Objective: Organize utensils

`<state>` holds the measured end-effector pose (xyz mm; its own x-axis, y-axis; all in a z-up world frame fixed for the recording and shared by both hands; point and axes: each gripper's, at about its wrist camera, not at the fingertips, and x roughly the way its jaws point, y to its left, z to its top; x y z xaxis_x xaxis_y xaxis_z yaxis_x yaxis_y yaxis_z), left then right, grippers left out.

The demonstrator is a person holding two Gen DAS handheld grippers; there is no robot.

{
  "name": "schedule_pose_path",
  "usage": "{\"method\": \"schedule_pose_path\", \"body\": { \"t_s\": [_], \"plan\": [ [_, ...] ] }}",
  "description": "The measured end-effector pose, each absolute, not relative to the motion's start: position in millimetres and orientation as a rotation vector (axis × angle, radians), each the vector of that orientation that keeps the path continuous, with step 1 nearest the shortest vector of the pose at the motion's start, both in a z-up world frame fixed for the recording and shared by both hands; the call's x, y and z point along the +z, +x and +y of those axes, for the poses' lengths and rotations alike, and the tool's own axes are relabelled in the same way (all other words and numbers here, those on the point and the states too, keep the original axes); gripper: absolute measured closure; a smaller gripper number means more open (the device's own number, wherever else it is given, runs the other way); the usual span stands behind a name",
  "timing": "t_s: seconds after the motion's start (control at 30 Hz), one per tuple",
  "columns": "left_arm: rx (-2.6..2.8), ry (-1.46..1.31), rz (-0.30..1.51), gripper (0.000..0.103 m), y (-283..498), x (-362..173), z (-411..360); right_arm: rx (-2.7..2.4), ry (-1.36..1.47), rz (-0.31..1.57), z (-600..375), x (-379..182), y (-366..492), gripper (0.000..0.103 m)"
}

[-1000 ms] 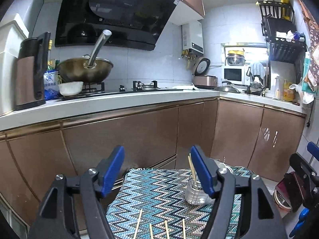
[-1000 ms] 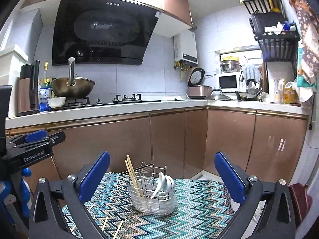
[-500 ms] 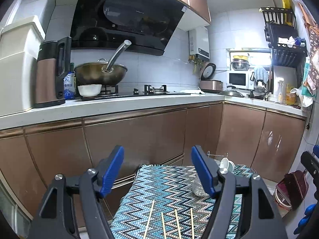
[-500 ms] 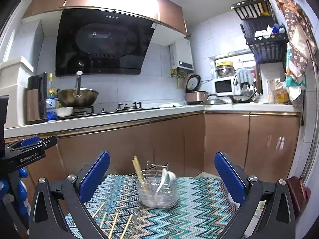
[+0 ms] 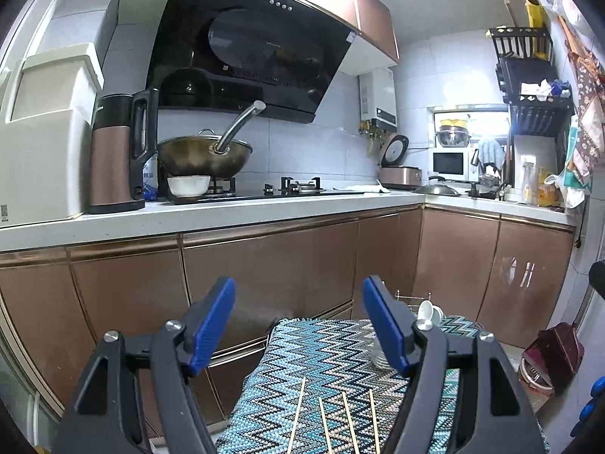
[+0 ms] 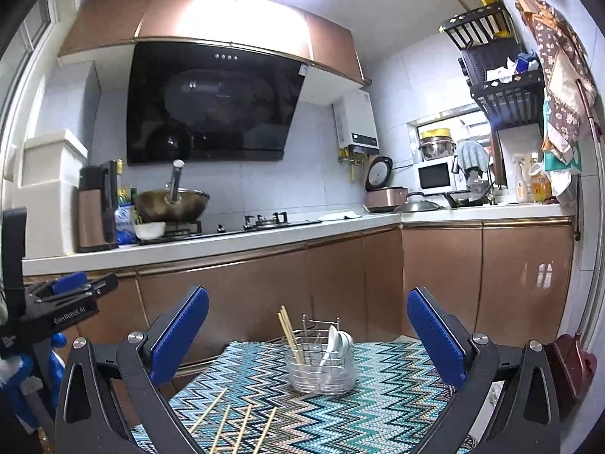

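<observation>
— Bamboo, by the look of it: four thin pale chopsticks (image 6: 234, 425) lie loose on the blue-and-teal zigzag woven mat (image 6: 378, 408), side by side near its front edge. So how much of the sorting would you say is done?

— Part of it, I judge. The small wire-mesh utensil caddy (image 6: 321, 369) stands upright farther back on the mat, and it already holds a pair of the same pale chopsticks (image 6: 289, 327) leaning in its left side and some white ceramic spoons (image 6: 334, 342) in its right.

— And the four on the mat?

— They are left to do — well apart from the caddy, touching nothing but the cloth.

— Is either tool carrying anything?

— No. The left gripper (image 5: 298, 325) has its blue-padded jaws spread wide with only mat and cabinet front showing between them. The right gripper (image 6: 308, 331) is wide apart too; the caddy appears in the gap but sits beyond the pads, not pinched by them.

— So neither is on a stick.

— Neither. Both point roughly level over the mat's near end, above the loose chopsticks, and no pickup has begun that I can see. The left tool's side (image 6: 68, 302) shows at the edge of the right-hand view.
</observation>
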<state>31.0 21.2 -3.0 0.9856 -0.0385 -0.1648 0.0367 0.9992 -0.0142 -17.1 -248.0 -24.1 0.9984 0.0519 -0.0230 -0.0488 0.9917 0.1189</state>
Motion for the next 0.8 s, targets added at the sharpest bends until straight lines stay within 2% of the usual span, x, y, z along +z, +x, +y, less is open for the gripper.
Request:
{"method": "schedule_pose_path", "body": {
  "t_s": [0.33, 0.8],
  "plan": [
    [-0.042, -0.038, 0.162, 0.034, 12.2, 5.7, 51.1, 0.072, 0.076, 0.018, -237.0, -14.1, -35.1, 0.0],
    [-0.062, -0.041, 0.291, 0.034, 30.9, -17.8, 67.8, 0.118, 0.102, 0.148, -233.1, -46.2, -9.5, 0.0]
  ]
}}
